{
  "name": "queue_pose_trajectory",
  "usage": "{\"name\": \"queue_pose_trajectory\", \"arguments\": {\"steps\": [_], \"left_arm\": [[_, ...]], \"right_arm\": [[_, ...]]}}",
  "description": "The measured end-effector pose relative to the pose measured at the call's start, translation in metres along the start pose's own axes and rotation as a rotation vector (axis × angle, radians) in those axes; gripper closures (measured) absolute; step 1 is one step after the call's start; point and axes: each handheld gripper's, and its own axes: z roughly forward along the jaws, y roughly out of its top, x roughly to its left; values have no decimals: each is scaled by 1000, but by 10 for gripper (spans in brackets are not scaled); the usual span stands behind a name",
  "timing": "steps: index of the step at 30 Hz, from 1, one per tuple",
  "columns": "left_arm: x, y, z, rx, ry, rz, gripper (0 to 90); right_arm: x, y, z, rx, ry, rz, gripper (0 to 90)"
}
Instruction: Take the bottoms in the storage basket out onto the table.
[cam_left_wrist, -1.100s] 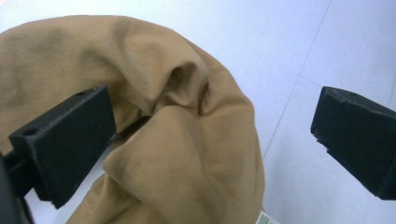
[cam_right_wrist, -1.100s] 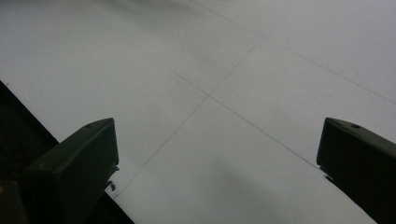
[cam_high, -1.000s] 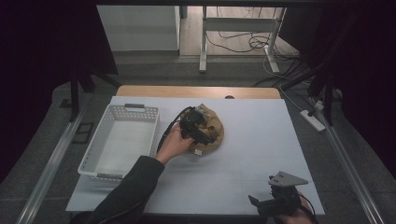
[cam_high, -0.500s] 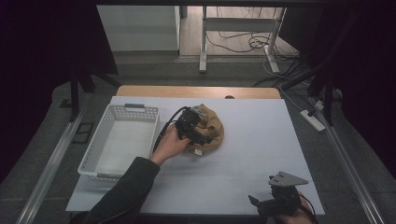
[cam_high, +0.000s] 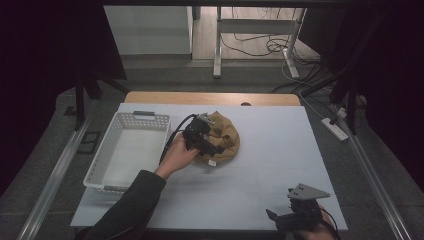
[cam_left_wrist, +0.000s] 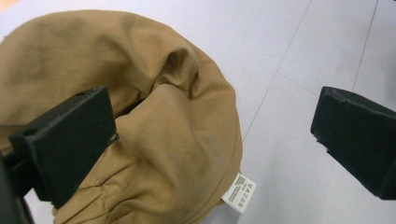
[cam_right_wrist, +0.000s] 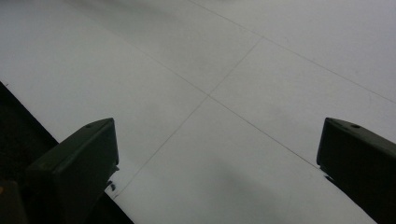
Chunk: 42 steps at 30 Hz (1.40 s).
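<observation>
Currently a crumpled tan garment (cam_high: 222, 140) is seen lying in a heap on the white table (cam_high: 280, 150), near its middle and slightly toward the far side. The left gripper (cam_high: 212, 148) is held over the heap's left part by the person's left hand (cam_high: 176, 156), with its black cable looping up and back toward the sleeve. In the left gripper view the jaws are spread wide — the left-hand jaw is pressed against the tan cloth (cam_left_wrist: 154, 116), while the other jaw hangs over bare table well clear of the fabric. Nothing is clamped between them. A small white care label (cam_left_wrist: 239, 192) is seen sticking out at the garment's near edge, lying on the table surface; the print on it is too small to be read.

A white perforated basket (cam_high: 102, 165) is placed on the left part of the table, just left of the left hand, apart from the garment. No contents can be made out in it.

The right gripper (cam_high: 274, 217) is held low at the near right corner of the table, well apart from the garment, with its grey three-cornered plate on top. In the right gripper view its jaws are parted wide over plain white table (cam_right_wrist: 224, 93) crossed by faint seam lines — nothing is held. The table's near edge is seen at the left of that view, dark floor beyond it.
</observation>
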Motion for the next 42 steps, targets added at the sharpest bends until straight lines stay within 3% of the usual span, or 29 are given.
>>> {"name": "queue_pose_trajectory", "arguments": {"steps": [8,17,42], "left_arm": [[-3,-3,-9,-32,17,29,0],[-4,-11,-18,-44,44,26,0],[-2,-32,-28,-52,39,-3,0]], "right_arm": [[0,0,0,1,0,0,0],[0,0,0,1,-1,-2,0],[1,0,0,2,-2,-5,0]]}}
